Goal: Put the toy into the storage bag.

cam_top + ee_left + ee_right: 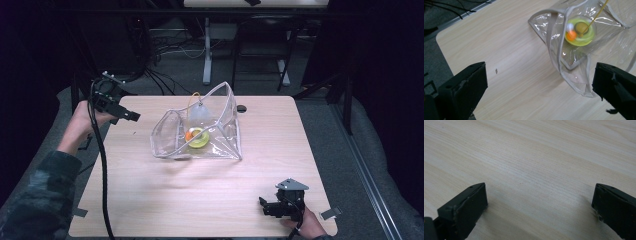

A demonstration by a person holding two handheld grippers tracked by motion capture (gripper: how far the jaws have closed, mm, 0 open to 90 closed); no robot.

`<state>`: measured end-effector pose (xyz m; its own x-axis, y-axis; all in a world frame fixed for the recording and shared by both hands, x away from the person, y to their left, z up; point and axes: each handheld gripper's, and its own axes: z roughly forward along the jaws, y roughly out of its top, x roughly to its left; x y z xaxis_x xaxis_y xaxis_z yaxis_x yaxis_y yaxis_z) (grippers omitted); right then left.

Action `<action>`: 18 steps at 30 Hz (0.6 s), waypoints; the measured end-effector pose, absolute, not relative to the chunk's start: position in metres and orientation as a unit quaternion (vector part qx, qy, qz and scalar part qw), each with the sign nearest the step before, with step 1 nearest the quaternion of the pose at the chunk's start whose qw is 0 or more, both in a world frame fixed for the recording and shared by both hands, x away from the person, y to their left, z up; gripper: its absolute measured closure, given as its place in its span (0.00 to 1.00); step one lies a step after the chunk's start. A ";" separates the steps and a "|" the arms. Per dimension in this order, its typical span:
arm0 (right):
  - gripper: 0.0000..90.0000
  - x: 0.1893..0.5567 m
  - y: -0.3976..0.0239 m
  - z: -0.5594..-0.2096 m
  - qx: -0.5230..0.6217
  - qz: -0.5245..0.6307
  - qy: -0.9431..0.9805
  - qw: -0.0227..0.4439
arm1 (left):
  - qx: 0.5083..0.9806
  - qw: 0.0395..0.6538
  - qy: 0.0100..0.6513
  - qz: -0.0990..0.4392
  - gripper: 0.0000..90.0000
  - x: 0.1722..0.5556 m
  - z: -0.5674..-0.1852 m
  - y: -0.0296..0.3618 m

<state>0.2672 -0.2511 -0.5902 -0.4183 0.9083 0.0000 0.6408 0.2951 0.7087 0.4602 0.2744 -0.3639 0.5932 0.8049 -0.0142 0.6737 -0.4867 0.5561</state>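
Clear plastic pouch (pixel 200 131) near the middle of the desk (pixel 210 195), mouth gaping upward; inside, a yellow-green ring (pixel 198 137) with an orange ball (pixel 189 135) touching it. Left hand-held gripper (pixel 131 116) just beside the pouch, jaws spread, empty. Right hand-held gripper (pixel 265 206) at the near edge, well apart, jaws spread over bare wood.

A lab-like workroom: a pale wood-grain worktop (pixel 200 190), tangled black floor cables (pixel 165 47), grey metal-legged desks (pixel 207 55) behind.

A bag (pixel 220 140) lies mid-table (pixel 200 200); a disc (pixel 198 137) sits inside it. Left gripper (pixel 134 116) left, right gripper (pixel 264 206) near right.
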 end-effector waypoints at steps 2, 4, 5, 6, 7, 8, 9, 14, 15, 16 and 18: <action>0.00 0.267 -0.251 -0.590 0.498 0.324 0.777 0.207 | 0.850 0.262 0.441 0.121 0.00 0.458 -0.372 0.281; 0.00 0.267 -0.251 -0.590 0.498 0.324 0.777 0.208 | 0.848 0.262 0.446 0.117 0.00 0.457 -0.377 0.287; 0.00 0.267 -0.251 -0.590 0.498 0.324 0.777 0.208 | 0.846 0.262 0.449 0.116 0.00 0.456 -0.382 0.290; 0.00 0.267 -0.251 -0.590 0.498 0.324 0.777 0.207 | 0.845 0.263 0.451 0.113 0.00 0.455 -0.386 0.293; 0.00 0.267 -0.251 -0.590 0.498 0.324 0.777 0.208 | 0.843 0.263 0.455 0.111 0.00 0.454 -0.390 0.295; 0.00 0.267 -0.251 -0.590 0.498 0.324 0.777 0.208 | 0.842 0.263 0.458 0.109 0.00 0.453 -0.393 0.297; 0.00 0.267 -0.251 -0.590 0.498 0.324 0.777 0.207 | 0.841 0.264 0.460 0.107 0.00 0.452 -0.397 0.300; 0.00 0.267 -0.251 -0.590 0.498 0.323 0.778 0.207 | 0.831 0.270 0.478 0.088 0.00 0.447 -0.422 0.313; 0.00 0.267 -0.251 -0.590 0.498 0.323 0.778 0.207 | 0.830 0.267 0.482 0.087 0.00 0.446 -0.427 0.315; 0.00 0.267 -0.251 -0.590 0.498 0.323 0.778 0.206 | 0.828 0.266 0.486 0.085 0.00 0.445 -0.432 0.317; 0.00 0.267 -0.251 -0.590 0.499 0.325 0.777 0.206 | 0.829 0.261 0.488 0.078 0.00 0.442 -0.442 0.320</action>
